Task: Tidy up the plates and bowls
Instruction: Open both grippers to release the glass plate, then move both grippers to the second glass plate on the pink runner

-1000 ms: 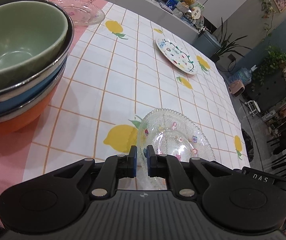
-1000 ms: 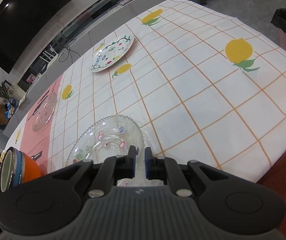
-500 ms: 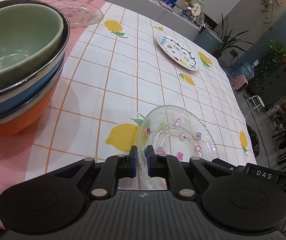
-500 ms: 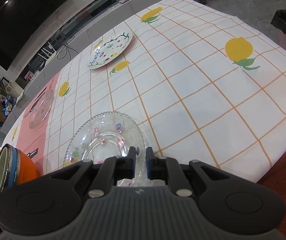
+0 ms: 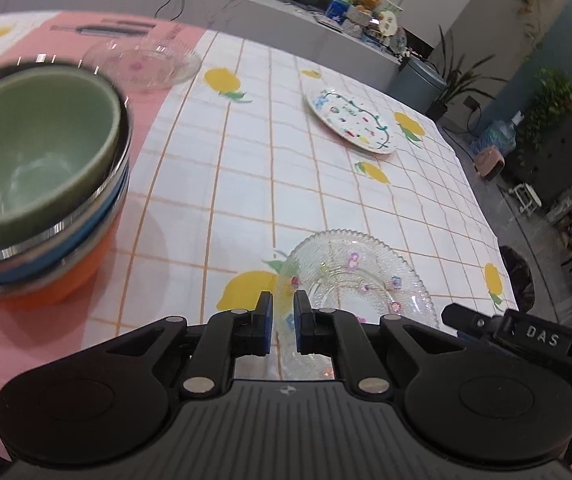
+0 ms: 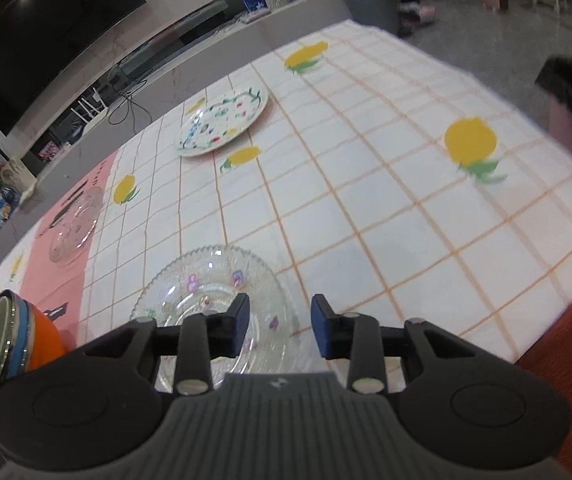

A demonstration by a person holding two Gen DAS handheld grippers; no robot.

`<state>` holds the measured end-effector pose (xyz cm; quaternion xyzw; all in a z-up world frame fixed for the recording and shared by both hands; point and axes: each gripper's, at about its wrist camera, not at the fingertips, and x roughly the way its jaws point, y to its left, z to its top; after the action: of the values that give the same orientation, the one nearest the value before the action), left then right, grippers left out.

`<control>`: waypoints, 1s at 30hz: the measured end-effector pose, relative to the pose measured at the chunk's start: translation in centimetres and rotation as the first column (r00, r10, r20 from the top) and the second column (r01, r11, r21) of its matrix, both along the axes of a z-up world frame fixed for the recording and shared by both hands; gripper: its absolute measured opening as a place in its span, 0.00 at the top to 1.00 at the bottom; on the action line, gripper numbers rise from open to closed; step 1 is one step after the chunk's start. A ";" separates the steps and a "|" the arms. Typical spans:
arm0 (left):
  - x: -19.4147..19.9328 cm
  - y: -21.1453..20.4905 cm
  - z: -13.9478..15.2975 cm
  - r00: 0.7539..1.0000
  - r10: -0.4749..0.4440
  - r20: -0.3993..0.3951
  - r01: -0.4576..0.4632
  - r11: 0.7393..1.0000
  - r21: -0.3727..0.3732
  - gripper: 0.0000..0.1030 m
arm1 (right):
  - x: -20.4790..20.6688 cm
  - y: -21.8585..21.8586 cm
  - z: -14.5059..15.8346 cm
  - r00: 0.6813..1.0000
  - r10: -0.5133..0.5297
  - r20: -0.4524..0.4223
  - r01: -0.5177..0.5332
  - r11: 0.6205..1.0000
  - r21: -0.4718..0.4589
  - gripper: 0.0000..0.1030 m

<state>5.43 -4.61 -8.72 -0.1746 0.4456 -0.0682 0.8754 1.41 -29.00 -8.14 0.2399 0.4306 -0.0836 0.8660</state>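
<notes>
Your left hand-held gripper (image 5: 282, 322) pinches the near glass plate's (image 5: 359, 276) rim on the tabletop (image 5: 238, 184); your right hand-held gripper (image 6: 280, 328) is opening off it. Bowls (image 5: 42, 184) are stacked; two plates remain scattered.

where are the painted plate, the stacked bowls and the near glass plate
painted plate (image 5: 349, 120), left wrist view, its centre
stacked bowls (image 5: 34, 152), left wrist view, inside of the top green bowl
near glass plate (image 6: 206, 284), right wrist view, its centre
</notes>
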 end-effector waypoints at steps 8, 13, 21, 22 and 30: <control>1.4 0.8 3.3 0.995 -0.084 -0.054 0.086 0.996 0.028 0.84 | 2.2 2.0 2.1 0.991 0.100 -0.086 -0.105 0.992 -0.067 0.54; 2.9 2.7 4.5 0.987 -0.081 -0.135 0.088 0.995 0.048 0.84 | 4.4 4.9 3.0 0.963 0.221 -0.152 -0.235 0.969 -0.082 0.52; 5.7 7.1 8.9 0.993 -0.070 -0.096 0.073 0.997 0.035 0.84 | 8.5 9.0 5.6 0.923 0.352 -0.155 -0.370 0.924 -0.101 0.48; 6.2 7.8 9.3 0.993 -0.067 -0.093 0.071 0.997 0.037 0.84 | 9.1 9.5 6.0 0.919 0.366 -0.149 -0.383 0.918 -0.105 0.48; 10.0 13.7 11.4 0.997 -0.061 -0.037 0.066 0.986 0.154 0.74 | 14.5 12.5 7.3 0.903 0.407 -0.136 -0.423 0.898 -0.124 0.38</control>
<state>15.44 9.07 2.65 -0.0926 0.4688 -0.0583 0.8765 15.94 -16.47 -0.88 0.0720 0.5098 0.0581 0.8553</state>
